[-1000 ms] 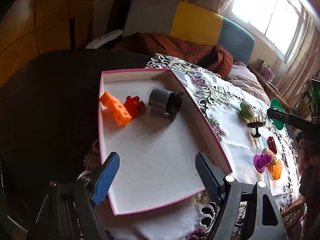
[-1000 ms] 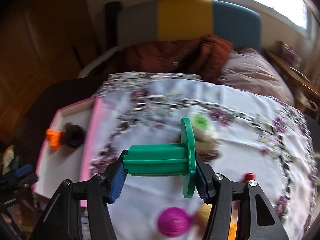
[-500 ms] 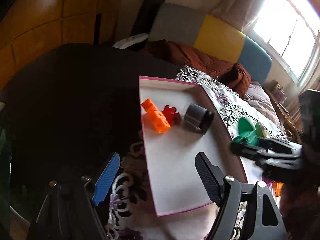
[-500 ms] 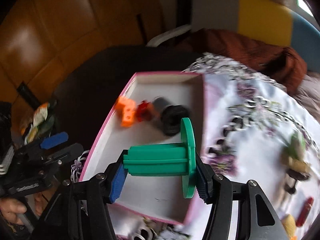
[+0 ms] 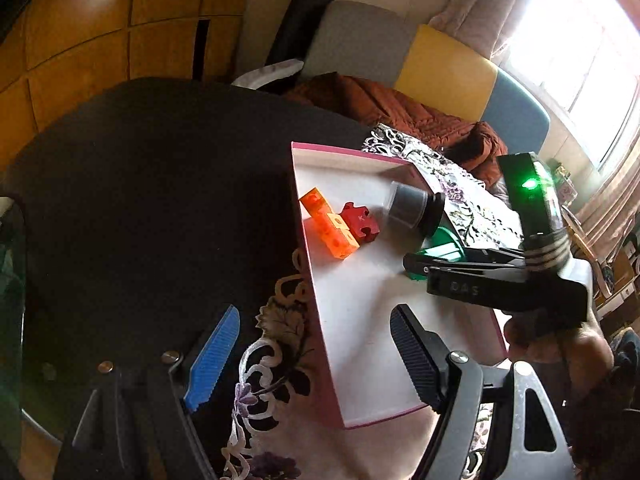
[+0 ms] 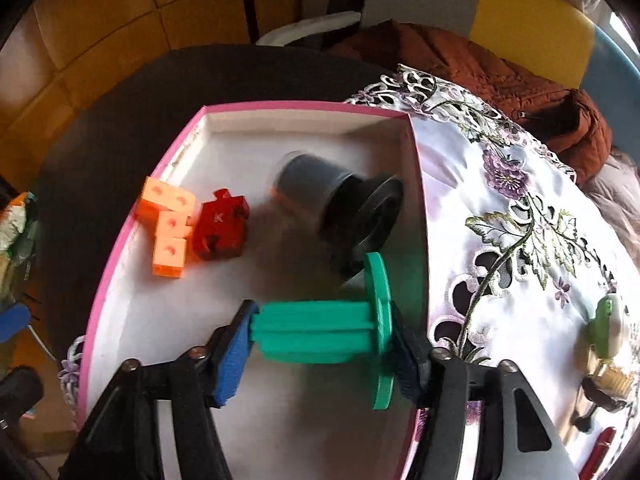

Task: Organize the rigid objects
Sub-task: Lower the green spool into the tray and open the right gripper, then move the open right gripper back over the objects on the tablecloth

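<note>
A pink-rimmed white tray (image 6: pixel 280 105) holds an orange block (image 6: pixel 168 224), a red puzzle piece (image 6: pixel 220 224) and a dark grey spool (image 6: pixel 344 200) lying on its side. My right gripper (image 6: pixel 320 326) hangs low inside the tray near its right wall. A green flanged spool (image 6: pixel 320 332) lies crosswise between its fingers. Its jaws are opening and the pads sit just at the spool's ends. The left wrist view shows the right gripper (image 5: pixel 416 264) side-on with the green spool (image 5: pixel 444 246) at its tips. My left gripper (image 5: pixel 316 318) stands open and empty over the tray's near left rim (image 5: pixel 316 304).
An embroidered white cloth (image 6: pixel 520 240) lies over the dark table (image 5: pixel 160 200). On the cloth to the right are a green-and-white piece on a dark stand (image 6: pixel 608 320) and a red object (image 6: pixel 600 448). A brown jacket (image 5: pixel 400 104) lies on the sofa behind. A hand (image 5: pixel 560 340) holds the right gripper.
My right gripper carried the green spool from over the cloth leftward and down into the tray, and its fingers now stand wider. The left gripper shifted left toward the tray's left rim.
</note>
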`<act>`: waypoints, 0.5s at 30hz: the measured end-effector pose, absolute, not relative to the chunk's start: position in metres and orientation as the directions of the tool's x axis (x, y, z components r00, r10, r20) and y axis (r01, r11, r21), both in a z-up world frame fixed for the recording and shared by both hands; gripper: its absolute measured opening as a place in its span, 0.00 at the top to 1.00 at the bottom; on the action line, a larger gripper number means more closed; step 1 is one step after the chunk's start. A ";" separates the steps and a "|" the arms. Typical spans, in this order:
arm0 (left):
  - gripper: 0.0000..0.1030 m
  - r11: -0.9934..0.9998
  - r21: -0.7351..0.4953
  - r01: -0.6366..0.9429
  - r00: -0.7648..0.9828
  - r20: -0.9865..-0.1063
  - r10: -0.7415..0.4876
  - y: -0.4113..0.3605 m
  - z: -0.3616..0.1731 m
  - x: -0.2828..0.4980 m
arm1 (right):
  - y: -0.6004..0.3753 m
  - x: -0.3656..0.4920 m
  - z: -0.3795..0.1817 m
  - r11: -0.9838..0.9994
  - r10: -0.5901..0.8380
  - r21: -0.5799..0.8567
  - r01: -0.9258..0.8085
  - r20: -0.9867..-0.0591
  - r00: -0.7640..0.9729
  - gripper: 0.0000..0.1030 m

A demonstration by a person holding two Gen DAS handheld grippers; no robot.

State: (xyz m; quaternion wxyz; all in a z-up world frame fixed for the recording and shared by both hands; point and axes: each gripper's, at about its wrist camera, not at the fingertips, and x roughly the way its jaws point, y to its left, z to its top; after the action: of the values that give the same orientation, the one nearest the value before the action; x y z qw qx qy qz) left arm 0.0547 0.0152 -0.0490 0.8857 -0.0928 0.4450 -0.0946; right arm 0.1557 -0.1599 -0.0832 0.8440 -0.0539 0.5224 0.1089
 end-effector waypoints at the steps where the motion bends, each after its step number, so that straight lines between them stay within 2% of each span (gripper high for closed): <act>1: 0.24 0.966 -0.246 0.084 0.585 -0.772 -0.248 0.015 -0.049 0.055 | -0.161 0.154 -0.082 0.968 0.147 0.041 -0.248 -0.892 0.427 0.23; 3: 0.24 0.966 -0.242 0.087 0.585 -0.773 -0.246 0.015 -0.049 0.054 | -0.159 0.150 -0.079 0.967 0.145 0.034 -0.251 -0.886 0.440 0.14; 15: 0.24 0.972 -0.210 0.104 0.592 -0.772 -0.231 0.008 -0.042 0.050 | -0.166 0.122 -0.050 0.970 0.192 0.082 -0.229 -0.833 0.518 0.09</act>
State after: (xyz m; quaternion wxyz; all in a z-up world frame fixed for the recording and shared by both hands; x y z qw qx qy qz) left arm 0.0496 0.0083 -0.0418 0.8893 -0.0713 0.4419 -0.0942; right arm 0.1220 -0.1658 -0.0498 0.8711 -0.0191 0.4757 0.1208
